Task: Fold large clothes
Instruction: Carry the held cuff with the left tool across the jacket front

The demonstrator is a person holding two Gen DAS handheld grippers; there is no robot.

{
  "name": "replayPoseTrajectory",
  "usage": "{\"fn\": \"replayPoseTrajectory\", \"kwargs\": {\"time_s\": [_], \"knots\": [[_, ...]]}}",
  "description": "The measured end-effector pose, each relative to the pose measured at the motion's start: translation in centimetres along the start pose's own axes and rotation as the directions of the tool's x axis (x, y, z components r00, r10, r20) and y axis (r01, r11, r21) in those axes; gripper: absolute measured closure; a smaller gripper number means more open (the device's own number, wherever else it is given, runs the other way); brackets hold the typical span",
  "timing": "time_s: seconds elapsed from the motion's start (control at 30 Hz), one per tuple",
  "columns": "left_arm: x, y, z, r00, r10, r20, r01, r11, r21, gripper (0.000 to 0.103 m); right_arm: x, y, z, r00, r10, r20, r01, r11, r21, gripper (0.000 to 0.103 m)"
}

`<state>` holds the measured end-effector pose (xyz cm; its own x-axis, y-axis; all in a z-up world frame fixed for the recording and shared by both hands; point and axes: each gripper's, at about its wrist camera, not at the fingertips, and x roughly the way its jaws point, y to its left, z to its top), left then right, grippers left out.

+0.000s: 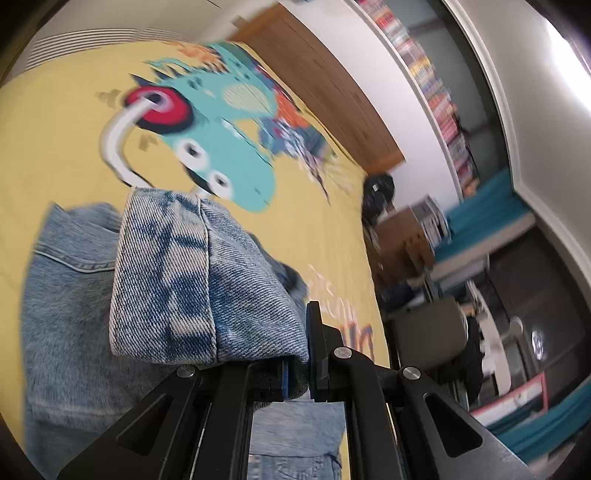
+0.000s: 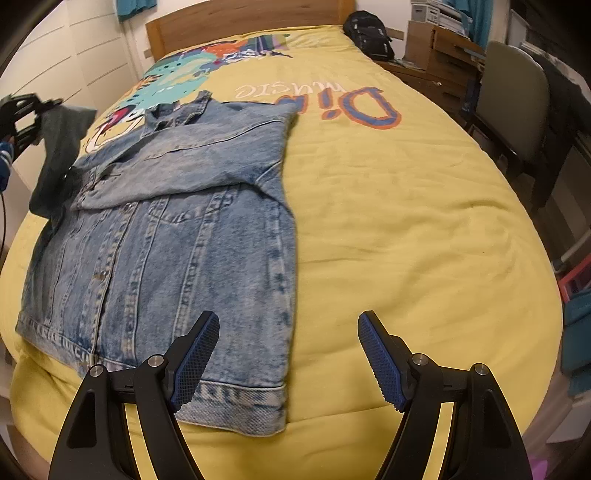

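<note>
A light-blue denim jacket (image 2: 177,229) lies front up on the yellow bedspread (image 2: 406,221), its right sleeve folded across the chest. My left gripper (image 1: 299,354) is shut on the cuff of the other sleeve (image 1: 162,280) and holds it up off the bed. In the right wrist view that left gripper (image 2: 22,110) shows at the far left edge, with the lifted sleeve (image 2: 59,155) hanging from it. My right gripper (image 2: 288,354) stands open above the jacket's near right hem corner, with nothing between its fingers.
The bedspread carries a cartoon print (image 2: 177,74) near the wooden headboard (image 2: 240,26). A black backpack (image 2: 369,33) rests at the bed's far right corner. A chair (image 2: 513,110) and cluttered shelves stand to the right of the bed.
</note>
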<state>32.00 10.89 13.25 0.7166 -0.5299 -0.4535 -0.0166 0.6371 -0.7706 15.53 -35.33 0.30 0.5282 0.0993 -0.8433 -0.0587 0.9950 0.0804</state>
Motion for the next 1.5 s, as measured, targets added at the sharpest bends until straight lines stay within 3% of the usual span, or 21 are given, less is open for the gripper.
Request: {"fn": "replayPoseTrajectory", "kwargs": {"time_s": [0.27, 0.43, 0.6, 0.83, 1.0, 1.1, 1.2, 1.4, 1.5], "knots": [[6.8, -5.0, -6.1, 0.987, -0.018, -0.159, 0.037, 0.992, 0.117, 0.098, 0.9, -2.1, -0.4, 1.000, 0.009, -0.018, -0.008, 0.999, 0.050, 0.025], [10.9, -4.2, -12.0, 0.953, 0.046, -0.300, 0.005, 0.986, 0.168, 0.098, 1.8, -2.8, -0.9, 0.999, 0.018, -0.036, -0.016, 0.998, 0.067, 0.025], [13.0, -2.7, -15.8, 0.920, 0.109, -0.375, -0.031, 0.977, 0.209, 0.098, 2.3, -3.4, -1.0, 0.999, 0.020, -0.044, -0.017, 0.997, 0.077, 0.025], [13.9, -4.4, -17.3, 0.911, 0.127, -0.393, 0.002, 0.951, 0.311, 0.098, 3.2, -3.4, -1.1, 0.998, 0.025, -0.058, -0.021, 0.996, 0.082, 0.025], [14.9, -3.3, -18.8, 0.886, 0.174, -0.430, -0.025, 0.944, 0.329, 0.098, 3.3, -3.2, -0.9, 0.998, 0.029, -0.058, -0.024, 0.997, 0.079, 0.025], [14.6, -2.7, -19.2, 0.887, 0.177, -0.426, -0.039, 0.949, 0.314, 0.091, 3.2, -3.2, -0.8, 0.998, 0.027, -0.052, -0.023, 0.997, 0.073, 0.025], [14.0, -3.4, -19.0, 0.898, 0.192, -0.397, -0.055, 0.942, 0.331, 0.073, 3.1, -3.2, -0.8, 0.998, 0.028, -0.048, -0.025, 0.997, 0.075, 0.025], [14.8, -5.7, -19.2, 0.898, 0.258, -0.356, -0.094, 0.904, 0.418, 0.072, 3.0, -3.3, -0.9, 0.998, 0.036, -0.044, -0.032, 0.996, 0.084, 0.025], [14.8, -5.9, -19.6, 0.898, 0.244, -0.365, -0.082, 0.910, 0.406, 0.072, 2.9, -3.6, -0.9, 0.998, 0.039, -0.041, -0.035, 0.995, 0.089, 0.025]]}}
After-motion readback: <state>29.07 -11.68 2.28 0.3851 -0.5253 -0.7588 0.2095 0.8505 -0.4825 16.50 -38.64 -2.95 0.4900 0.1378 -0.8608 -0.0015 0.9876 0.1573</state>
